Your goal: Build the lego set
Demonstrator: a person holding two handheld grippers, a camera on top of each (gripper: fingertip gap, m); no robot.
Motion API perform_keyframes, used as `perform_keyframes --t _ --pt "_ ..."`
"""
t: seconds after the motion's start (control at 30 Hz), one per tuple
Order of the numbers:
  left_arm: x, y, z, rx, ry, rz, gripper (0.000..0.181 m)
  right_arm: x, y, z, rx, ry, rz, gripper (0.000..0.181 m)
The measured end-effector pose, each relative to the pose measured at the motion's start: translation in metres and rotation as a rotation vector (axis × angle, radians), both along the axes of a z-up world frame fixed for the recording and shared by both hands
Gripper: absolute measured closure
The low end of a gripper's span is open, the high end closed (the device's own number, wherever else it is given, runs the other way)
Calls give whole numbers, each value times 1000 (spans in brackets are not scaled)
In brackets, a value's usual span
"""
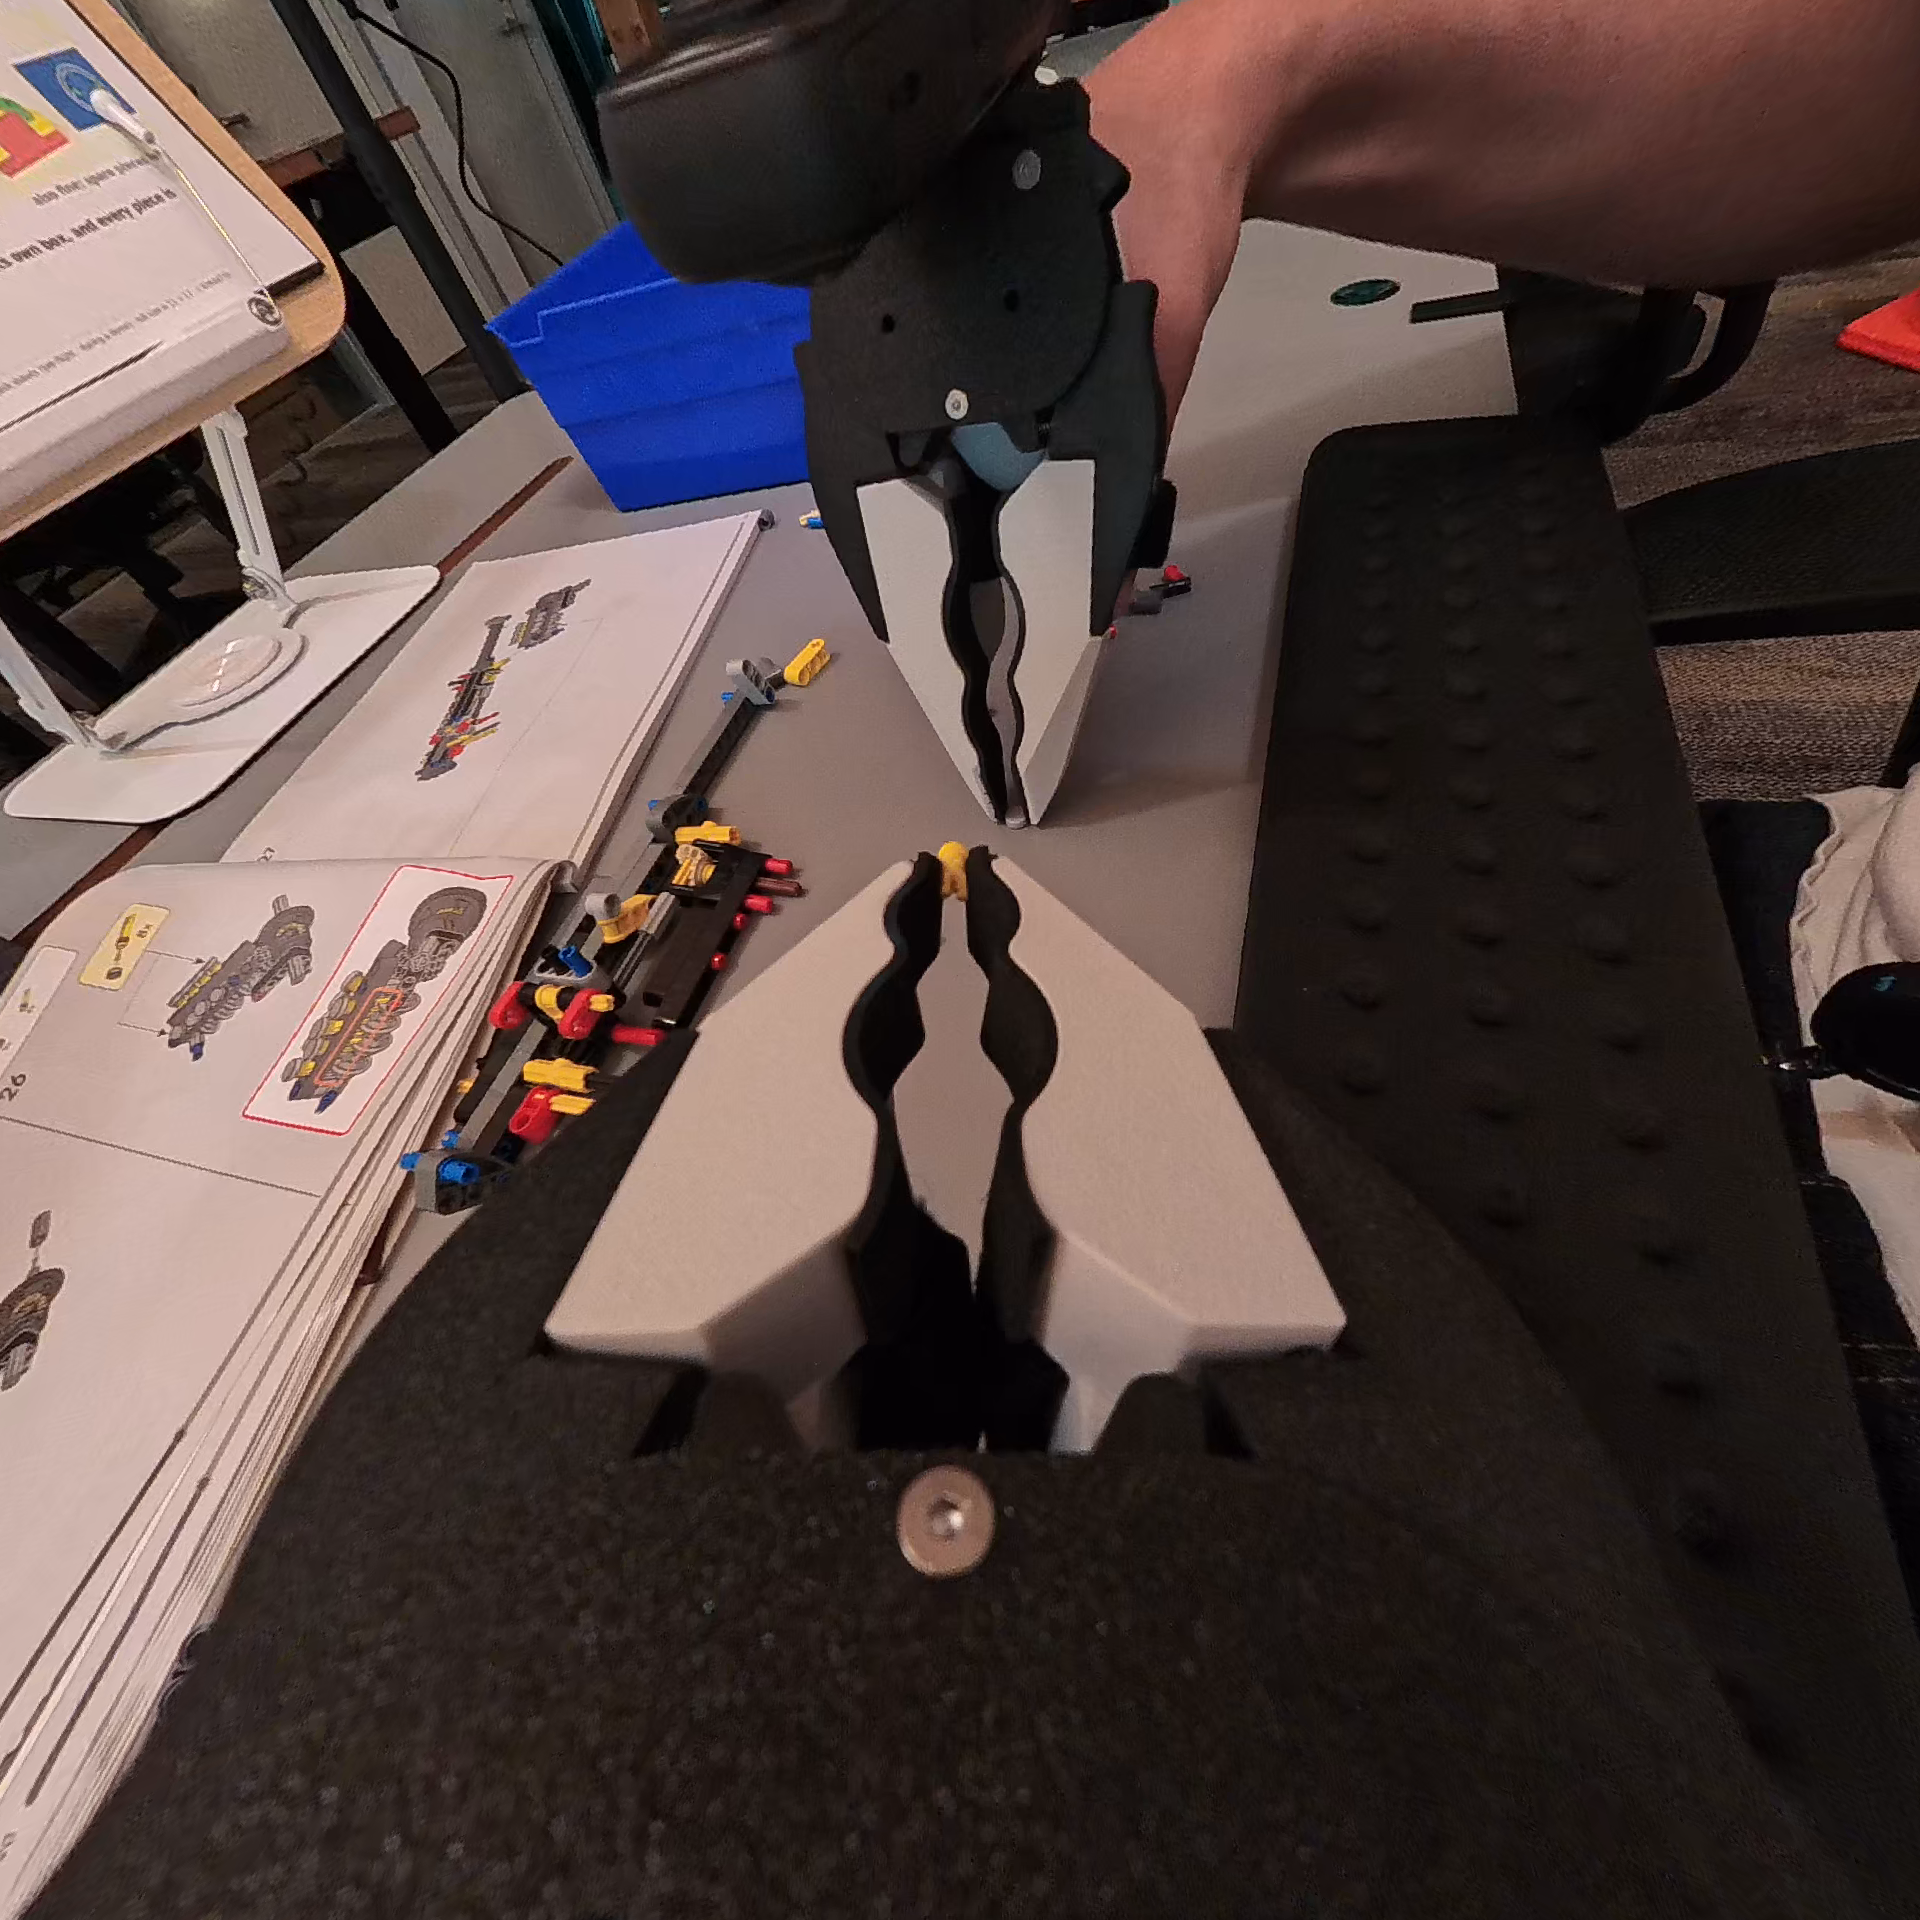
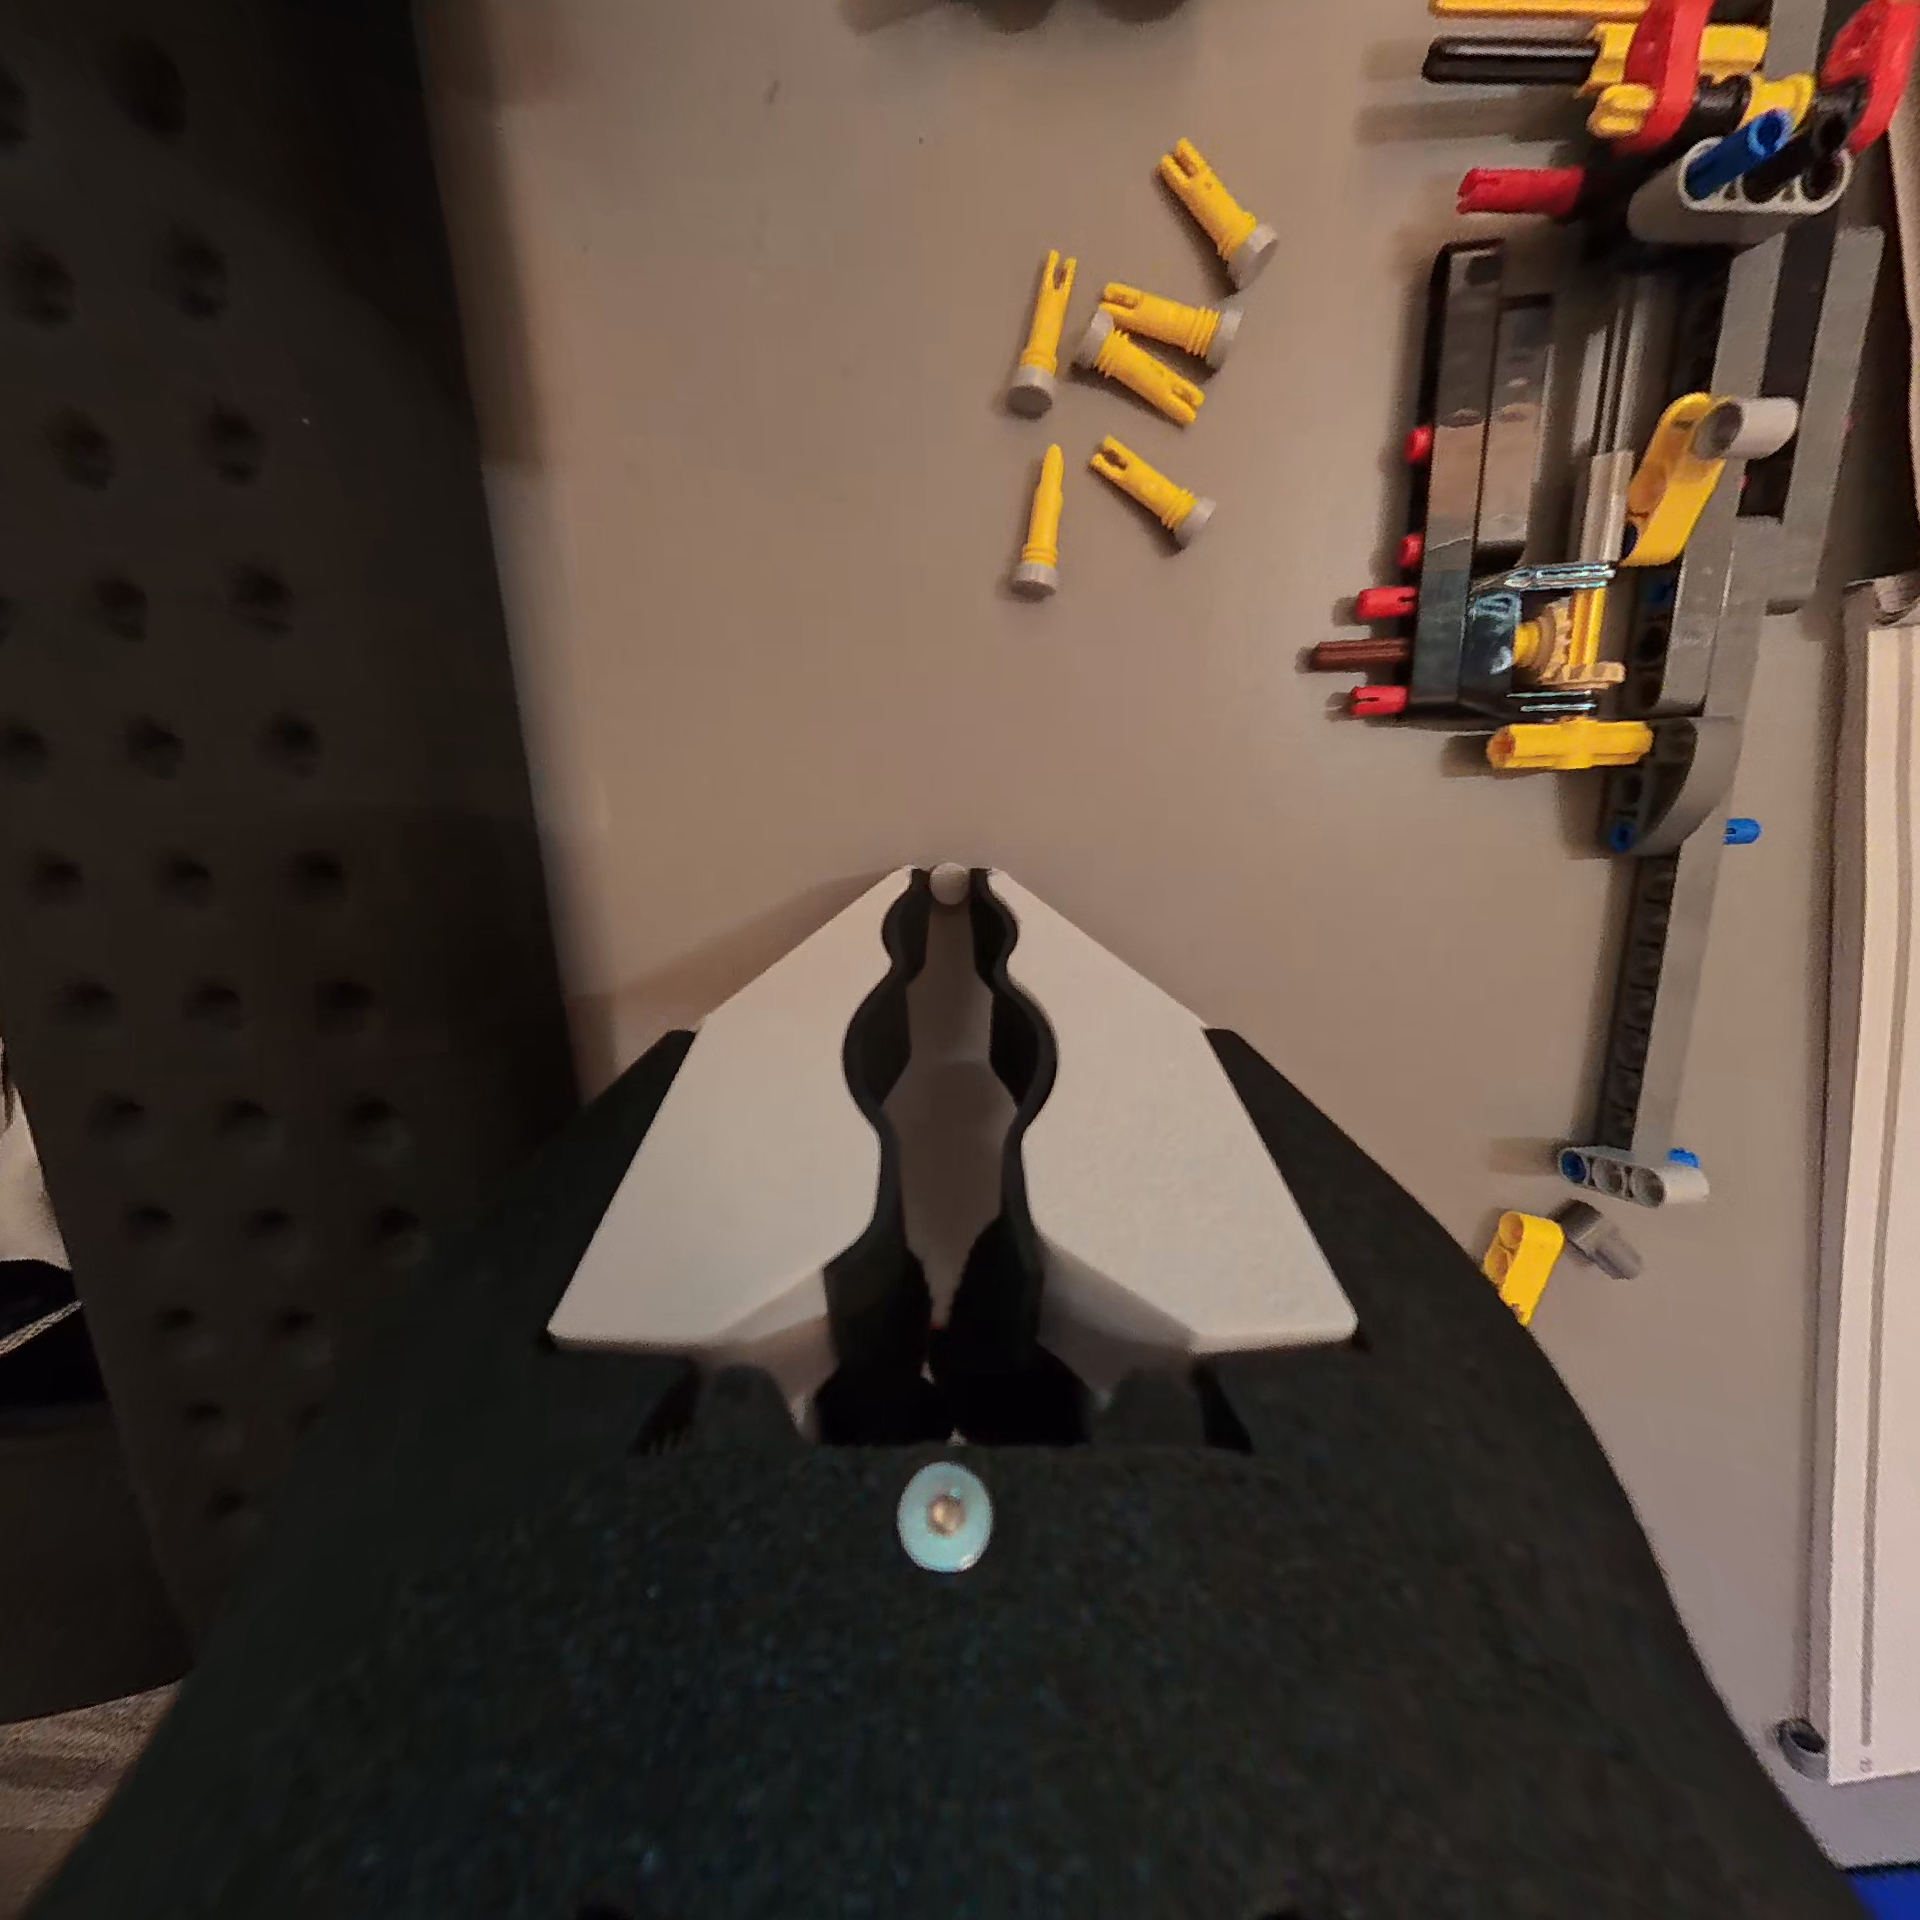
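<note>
- Your left gripper (image 1: 953,862) has a small yellow pin (image 1: 953,869) pinched at the very tips of its fingers, which are closed down to the pin's width; the wavy black pads behind the tips stay apart.
- Your right gripper (image 2: 947,883) is closed the same way on a small grey round piece (image 2: 947,884), only the grey end of which shows between the tips, so its full shape cannot be told.
- In the left wrist view your right gripper (image 1: 1013,816) points steeply down with its tips at or just above the grey table (image 1: 1132,914), just beyond the left gripper's tips.
- Six loose yellow pins with grey caps (image 2: 1132,364) lie scattered on the table ahead of your right gripper, clear of its fingers.
- The partly built lego assembly (image 1: 623,997), black and grey beams with red, yellow and blue pins, lies to the left of your left gripper, along the edge of the open instruction booklet (image 1: 260,1039).
- A long thin beam runs from the assembly toward a small grey and yellow connector (image 1: 774,670).
- A black studded mat (image 1: 1475,935) covers the table on the right.
- Farther back sit a blue bin (image 1: 665,374) and a white stand (image 1: 218,675) carrying a printed sheet.
</note>
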State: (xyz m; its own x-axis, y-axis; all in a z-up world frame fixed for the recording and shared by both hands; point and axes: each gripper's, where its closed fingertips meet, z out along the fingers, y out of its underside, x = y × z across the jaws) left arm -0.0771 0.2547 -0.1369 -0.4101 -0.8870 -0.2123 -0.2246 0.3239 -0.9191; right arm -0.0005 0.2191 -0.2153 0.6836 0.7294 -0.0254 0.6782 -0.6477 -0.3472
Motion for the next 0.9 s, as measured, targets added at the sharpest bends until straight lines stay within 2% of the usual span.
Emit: perform_keyframes --t 0.1,0.17,0.23,0.33,0.4,0.47,0.6,0.9 --pt "0 1 3 2 -16 4 177 -2 5 1 33 23 3 175" --pt "0 1 11 -3 -62 6 177 -14 14 15 106 167 -28 175" --pt "-2 2 24 -11 -129 7 177 -36 30 53 231 443 -102 175" --pt "-5 2 43 -2 -252 4 178 -72 39 122 359 982 -202 175" --pt "-7 2 54 5 -318 4 178 -80 41 141 377 1210 -271 175" --pt "-10 2 62 5 -367 1 178 -86 39 146 342 1348 -298 175" --pt "-12 -1 66 -10 -384 -17 178 -87 41 146 333 1456 -328 175" --pt "-14 -3 65 -58 -358 -45 177 -92 38 145 294 1478 -304 175"
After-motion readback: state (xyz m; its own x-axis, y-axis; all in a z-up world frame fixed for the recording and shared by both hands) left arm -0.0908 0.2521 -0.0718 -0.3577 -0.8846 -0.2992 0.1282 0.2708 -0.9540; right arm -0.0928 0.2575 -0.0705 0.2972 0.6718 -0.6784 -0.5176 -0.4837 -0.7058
